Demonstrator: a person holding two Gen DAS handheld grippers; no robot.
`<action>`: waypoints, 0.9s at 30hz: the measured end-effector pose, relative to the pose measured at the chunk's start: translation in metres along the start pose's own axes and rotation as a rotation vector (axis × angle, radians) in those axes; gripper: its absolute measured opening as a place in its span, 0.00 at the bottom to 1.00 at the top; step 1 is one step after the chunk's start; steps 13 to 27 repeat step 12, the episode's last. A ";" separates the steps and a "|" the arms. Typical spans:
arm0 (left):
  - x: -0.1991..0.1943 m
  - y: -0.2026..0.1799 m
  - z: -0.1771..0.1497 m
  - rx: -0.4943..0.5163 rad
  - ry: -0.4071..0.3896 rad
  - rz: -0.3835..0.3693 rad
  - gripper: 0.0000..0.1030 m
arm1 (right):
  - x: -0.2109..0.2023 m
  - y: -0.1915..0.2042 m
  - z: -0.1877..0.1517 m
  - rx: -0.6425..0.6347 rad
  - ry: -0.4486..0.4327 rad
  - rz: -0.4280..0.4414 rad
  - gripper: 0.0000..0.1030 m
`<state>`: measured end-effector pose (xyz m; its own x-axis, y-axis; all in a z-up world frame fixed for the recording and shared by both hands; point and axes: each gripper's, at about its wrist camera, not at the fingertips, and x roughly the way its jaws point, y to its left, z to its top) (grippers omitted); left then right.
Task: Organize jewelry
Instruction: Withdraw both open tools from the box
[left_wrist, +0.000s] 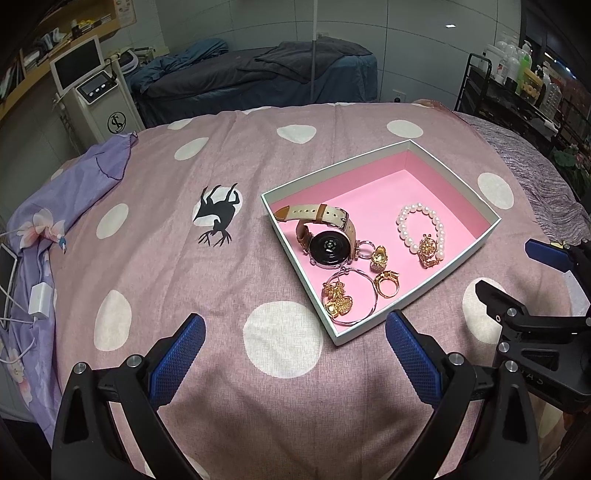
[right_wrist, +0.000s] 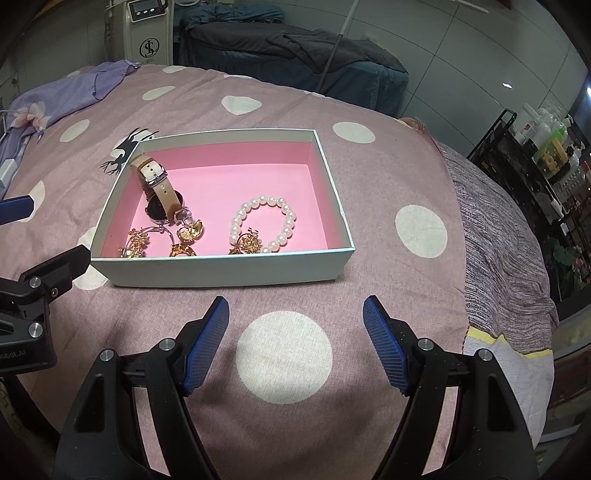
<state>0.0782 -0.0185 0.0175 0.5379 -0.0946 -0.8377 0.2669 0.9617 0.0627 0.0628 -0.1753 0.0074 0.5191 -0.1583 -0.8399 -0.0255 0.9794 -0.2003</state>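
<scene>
Jewelry all inside box (right_wrist: 221, 267) ahead of both wide-open, empty grippers (left_wrist: 295, 332) (right_wrist: 295, 314); best withdrawn without nudging it.

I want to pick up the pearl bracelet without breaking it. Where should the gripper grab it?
Probably best on the far arc of the pearl bracelet, away from the gold charm on its near side. It lies flat on the pink floor of the box, so the right gripper, now open, would come straight down with one finger inside the loop and one outside.
</scene>
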 end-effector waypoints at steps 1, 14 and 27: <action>0.000 0.000 0.000 0.003 0.000 0.004 0.94 | 0.000 0.000 0.000 0.000 0.000 -0.001 0.73; 0.002 -0.004 0.000 0.016 0.011 0.011 0.94 | 0.001 0.002 -0.002 -0.003 0.004 0.001 0.73; 0.002 -0.004 0.000 0.016 0.011 0.011 0.94 | 0.001 0.002 -0.002 -0.003 0.004 0.001 0.73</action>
